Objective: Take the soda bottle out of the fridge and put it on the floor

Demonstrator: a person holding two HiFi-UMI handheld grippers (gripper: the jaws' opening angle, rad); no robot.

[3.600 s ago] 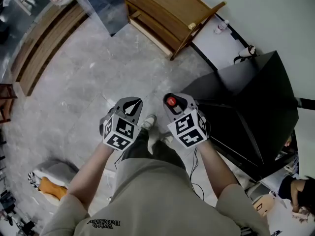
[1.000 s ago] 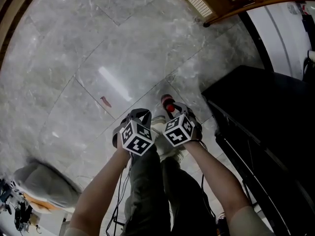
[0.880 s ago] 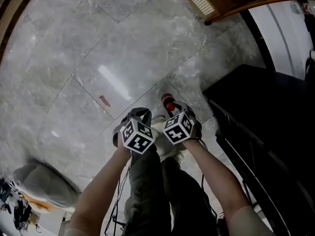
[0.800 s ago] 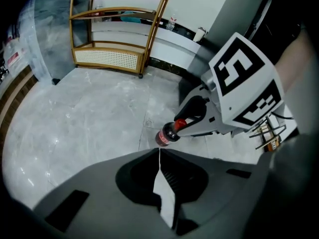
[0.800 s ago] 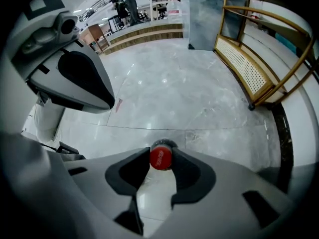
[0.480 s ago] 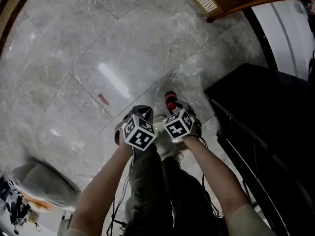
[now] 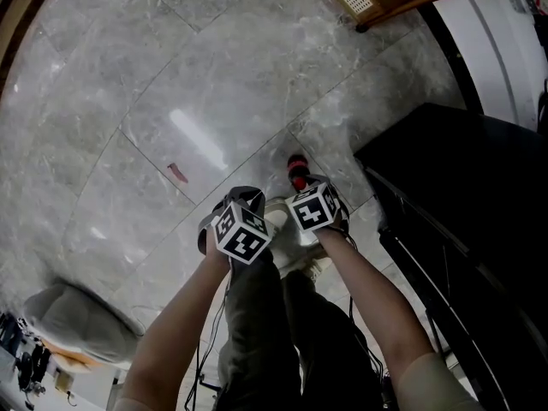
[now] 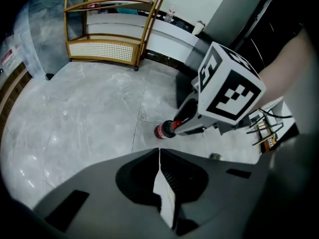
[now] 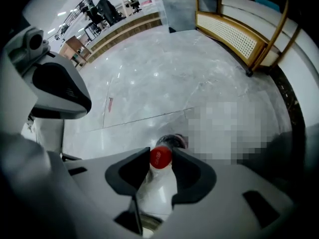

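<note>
The soda bottle [image 7: 297, 169], dark with a red cap and red label, hangs low over the grey marble floor [image 7: 197, 75]. My right gripper [image 7: 300, 183] is shut on its neck. In the right gripper view the red cap [image 9: 160, 157] sits pinched between the jaws, with the bottle body beyond it. The left gripper view shows the bottle [image 8: 166, 130] tilted close above the floor; I cannot tell whether it touches. My left gripper [image 7: 242, 199] hovers just left of it, its jaws [image 8: 159, 156] shut on nothing.
A black fridge [image 7: 479, 195] stands close on the right. A wooden shelf unit [image 8: 104, 34] stands farther off against the white wall. The person's legs and white shoes [image 7: 287, 229] are right under the grippers. A grey bag [image 7: 77, 324] lies at the lower left, and a small red mark [image 7: 177, 173] is on the floor.
Both grippers have sunk toward the floor, the right one carrying the bottle and rolling a little. The bottle stays in the right gripper's grip.
</note>
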